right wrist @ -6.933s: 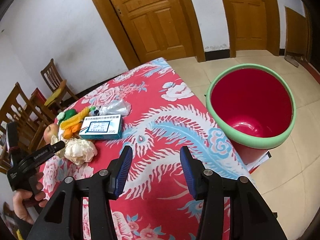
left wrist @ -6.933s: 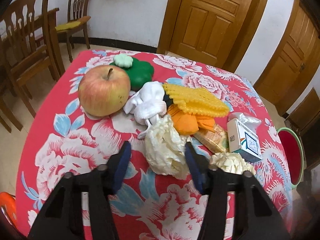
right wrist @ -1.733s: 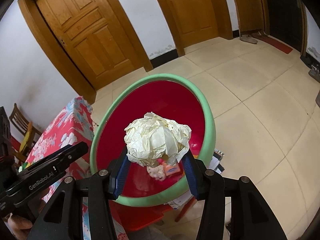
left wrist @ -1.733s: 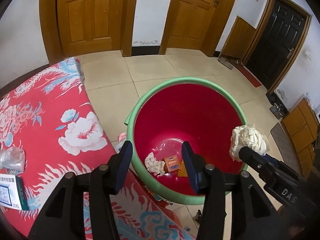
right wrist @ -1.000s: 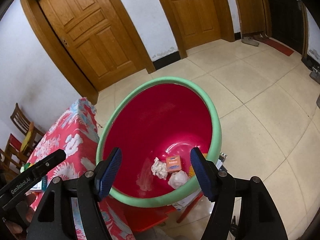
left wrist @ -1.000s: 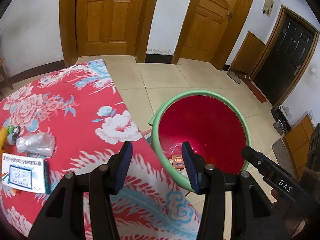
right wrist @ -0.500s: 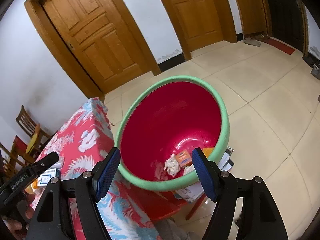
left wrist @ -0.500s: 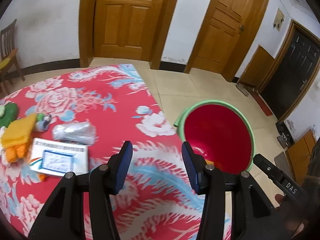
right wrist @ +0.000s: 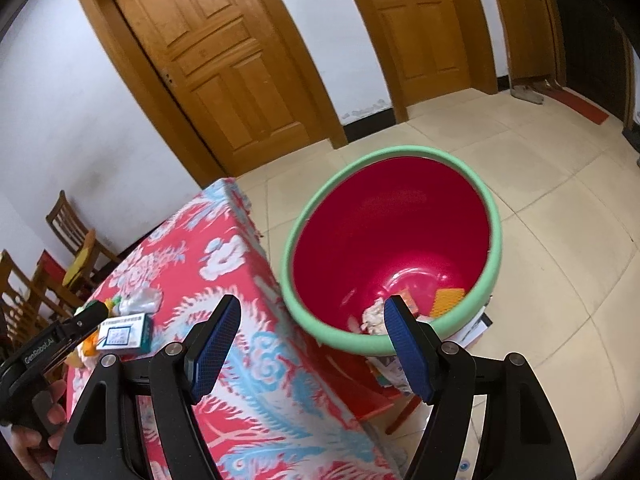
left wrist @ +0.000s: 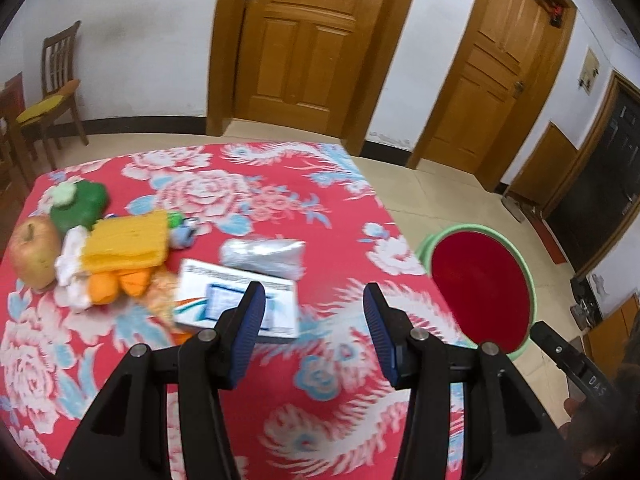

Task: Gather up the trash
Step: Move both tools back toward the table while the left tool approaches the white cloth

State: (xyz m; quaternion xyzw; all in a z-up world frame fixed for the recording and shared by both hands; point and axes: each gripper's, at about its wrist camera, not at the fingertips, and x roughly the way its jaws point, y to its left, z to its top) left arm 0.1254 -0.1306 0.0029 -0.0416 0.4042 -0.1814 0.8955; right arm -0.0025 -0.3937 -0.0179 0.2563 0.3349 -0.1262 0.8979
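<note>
Red cloth with white and blue flowers covers the table [left wrist: 280, 184] across the left wrist view. Low in that frame the left gripper [left wrist: 314, 330] has its blue pads apart with nothing between them. Just above its left finger lies a white and blue box [left wrist: 224, 300], blurred, and above that a crumpled clear plastic bag [left wrist: 264, 254]. At the left edge sit an apple [left wrist: 34, 252] and yellow and orange toy food. The red bin with a green rim [right wrist: 496, 216] fills the middle of the right wrist view, with what looks like crumpled paper [right wrist: 374, 314] at its bottom. The right gripper [right wrist: 312, 344] hangs above it, jaws wide and empty.
</note>
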